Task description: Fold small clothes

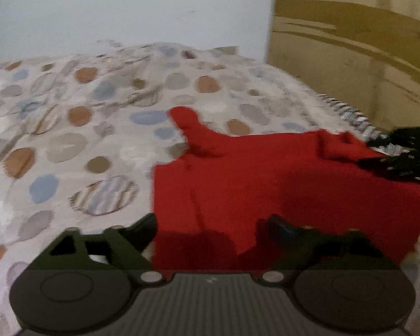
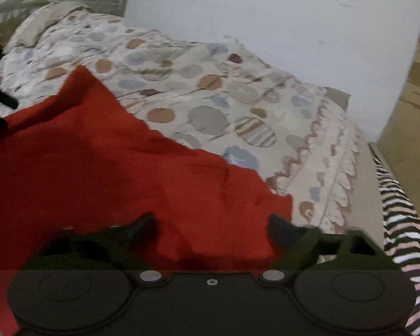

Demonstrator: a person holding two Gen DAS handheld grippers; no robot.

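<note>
Spread over a bed's spotted quilt by a pale wall, the red garment lies mostly flat, one narrow part reaching toward the wall. Its left edge runs just inside the left gripper — fingers parted, pressing nothing, cloth below the gap. Over the near right corner, the right gripper is likewise spread, beside a striped cloth at the bed's edge.
</note>
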